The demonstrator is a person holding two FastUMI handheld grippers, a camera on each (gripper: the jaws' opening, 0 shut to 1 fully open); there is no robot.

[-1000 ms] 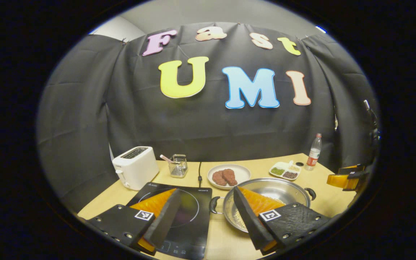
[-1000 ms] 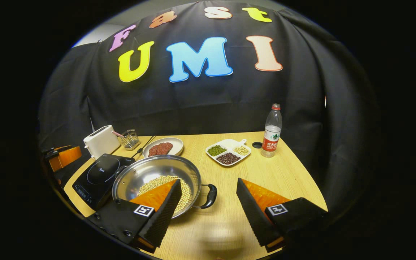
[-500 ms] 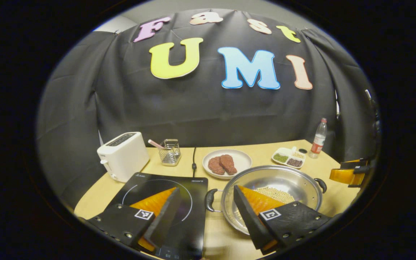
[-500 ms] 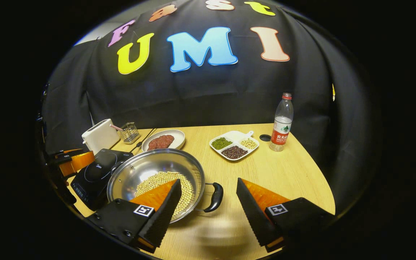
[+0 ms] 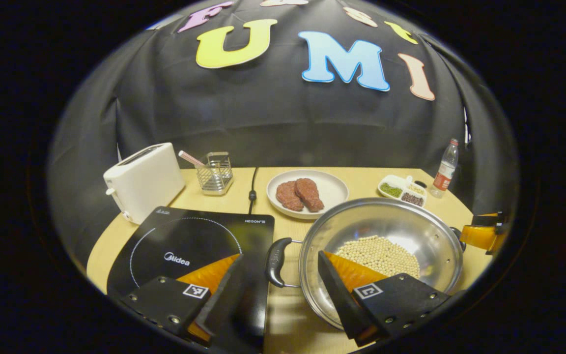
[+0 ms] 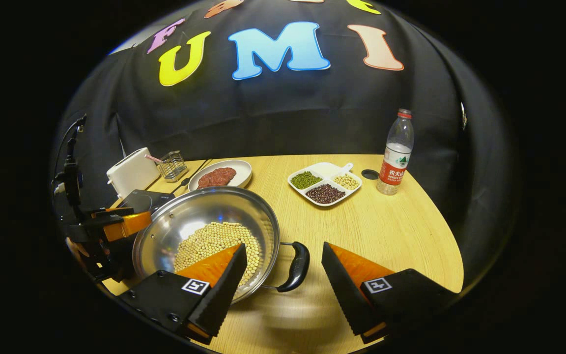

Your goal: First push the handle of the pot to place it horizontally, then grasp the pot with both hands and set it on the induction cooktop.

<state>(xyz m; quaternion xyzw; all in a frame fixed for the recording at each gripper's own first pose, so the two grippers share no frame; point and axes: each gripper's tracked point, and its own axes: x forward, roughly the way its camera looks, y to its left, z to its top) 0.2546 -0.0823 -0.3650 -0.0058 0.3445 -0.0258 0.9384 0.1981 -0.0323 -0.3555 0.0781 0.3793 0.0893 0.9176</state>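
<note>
- Centrally, the steel pot [image 5: 381, 255] was seen on the wooden table [image 6: 386, 231], just right of the induction cooktop [image 5: 189, 246] and not on it; soybeans [image 6: 214, 241] were spread over its bottom.
- The pot's left black handle [image 5: 274, 255] was seen just beside the cooktop's right edge, and the right black handle [image 6: 298, 266] over bare table.
- The left gripper [image 5: 278, 290] was held wide apart and empty: one finger was seen over the cooktop's near right corner, the other over the pot's near left rim, with the left handle in line with the gap between them.
- The right gripper [image 6: 283, 280] was likewise spread wide and nothing was clamped in it: its left finger was seen over the beans at the pot's near rim, its right finger over the table, with the right handle between them.
- Whether any finger touched the pot could not be told.
- In the right gripper view, the left gripper [image 6: 121, 226] was seen farther off at the pot's left side.
- At the far side of the table were seen a white toaster [image 5: 143, 179], a wire basket [image 5: 215, 172], a plate of meat [image 5: 307, 193], a divided dish of beans [image 6: 325, 183] and a water bottle [image 6: 396, 152].
</note>
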